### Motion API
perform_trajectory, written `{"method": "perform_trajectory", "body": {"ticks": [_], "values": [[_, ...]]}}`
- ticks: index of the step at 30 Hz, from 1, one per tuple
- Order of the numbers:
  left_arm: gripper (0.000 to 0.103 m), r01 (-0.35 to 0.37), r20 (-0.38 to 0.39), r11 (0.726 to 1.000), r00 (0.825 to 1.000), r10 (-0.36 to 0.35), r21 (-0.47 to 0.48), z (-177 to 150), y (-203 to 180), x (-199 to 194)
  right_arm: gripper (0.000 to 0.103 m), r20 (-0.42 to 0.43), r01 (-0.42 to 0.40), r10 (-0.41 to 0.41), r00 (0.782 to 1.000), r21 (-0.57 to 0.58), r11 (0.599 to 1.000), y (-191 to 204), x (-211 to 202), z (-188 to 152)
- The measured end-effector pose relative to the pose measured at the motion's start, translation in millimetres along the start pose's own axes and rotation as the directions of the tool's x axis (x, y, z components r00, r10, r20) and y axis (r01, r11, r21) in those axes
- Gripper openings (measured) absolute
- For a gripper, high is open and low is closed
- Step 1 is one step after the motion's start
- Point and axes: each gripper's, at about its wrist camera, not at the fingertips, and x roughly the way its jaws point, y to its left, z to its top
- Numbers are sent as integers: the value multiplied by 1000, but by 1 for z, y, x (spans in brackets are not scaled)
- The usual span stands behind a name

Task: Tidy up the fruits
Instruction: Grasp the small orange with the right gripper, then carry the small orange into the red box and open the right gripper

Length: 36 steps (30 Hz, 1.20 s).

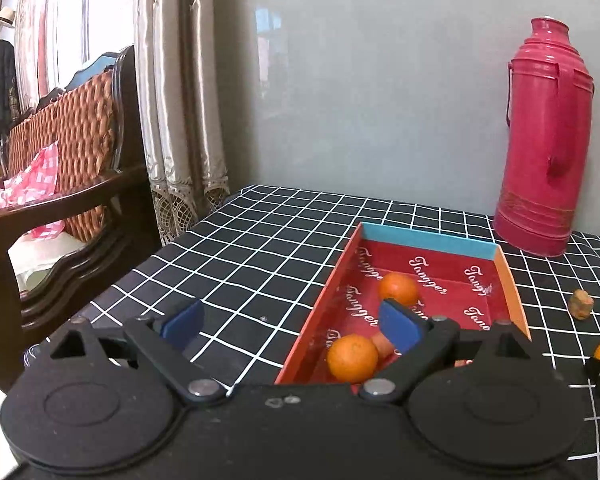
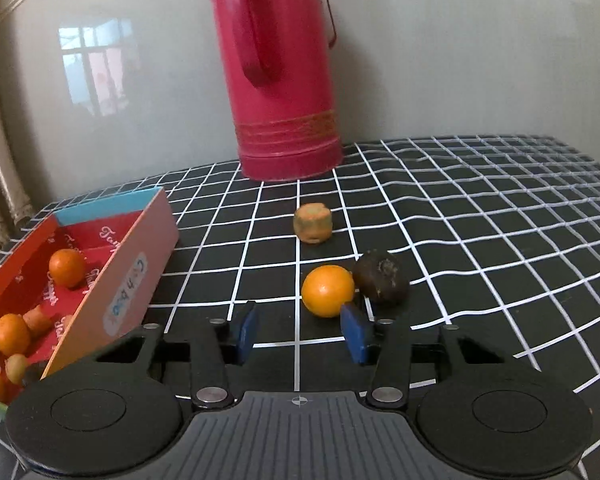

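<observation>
Right wrist view: the loose orange (image 2: pixel 327 290) lies on the checked counter (image 2: pixel 480 240) just right of the frame's centre, a little above the right gripper (image 2: pixel 300 330). It is not squarely between the blue fingers (image 2: pixel 356 334): it sits toward the right-hand one, whose tip overlaps the fruit's lower right edge in the picture, while the left-hand finger stands well clear to the left. The fingers are partly apart, with nothing clamped; I cannot tell whether the right pad actually touches the peel.

A dark brown fruit (image 2: pixel 382 282) lies immediately right of the orange, looking as if it touches it, and a tan, squarish fruit (image 2: pixel 313 224) rests higher in the frame, below the red flask (image 2: pixel 280 80).

The red box (image 2: pixel 140 264) fills the lower left of this view and already holds several oranges and smaller pieces.

Left wrist view: the left gripper (image 1: pixel 296 322) hangs over the box's near end with its fingers wide apart and empty, the loose orange only a sliver at the right edge.

So the right hand is much the nearer. Its move likely turns on shifting rightward in the frame to centre the orange, while keeping the right finger from pushing the dark fruit.
</observation>
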Motion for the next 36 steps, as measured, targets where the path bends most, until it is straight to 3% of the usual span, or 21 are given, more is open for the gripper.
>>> {"method": "perform_trajectory", "body": {"ticks": [13, 14, 15, 21, 25, 29, 36], "values": [[90, -15, -2, 1000, 1000, 15, -7, -1, 5, 2, 47, -11, 9, -9, 1000, 58, 998, -13, 22, 9], [90, -17, -6, 1000, 1000, 17, -12, 0, 6, 3, 42, -11, 10, -10, 1000, 51, 999, -11, 24, 10], [90, -17, -11, 1000, 1000, 17, -17, 0, 8, 4, 32, -11, 14, -14, 1000, 40, 999, -11, 26, 11], [91, -77, -20, 995, 997, 76, -63, 3, 21, 9, 32, -6, 12, -12, 1000, 16, 1000, -8, 26, 10], [92, -187, -21, 976, 982, 186, -115, 3, 41, 10, 32, 87, -89, 90, 992, -11, 996, 3, -2, 12], [93, -262, -76, 946, 965, 251, -193, 4, 65, 18, 32, 179, -248, 258, 950, -75, 966, 20, -31, 11], [93, -290, -175, 918, 952, 250, -270, 0, 91, 31, 32, 136, -407, 433, 891, -182, 895, 61, -40, 2]]}}
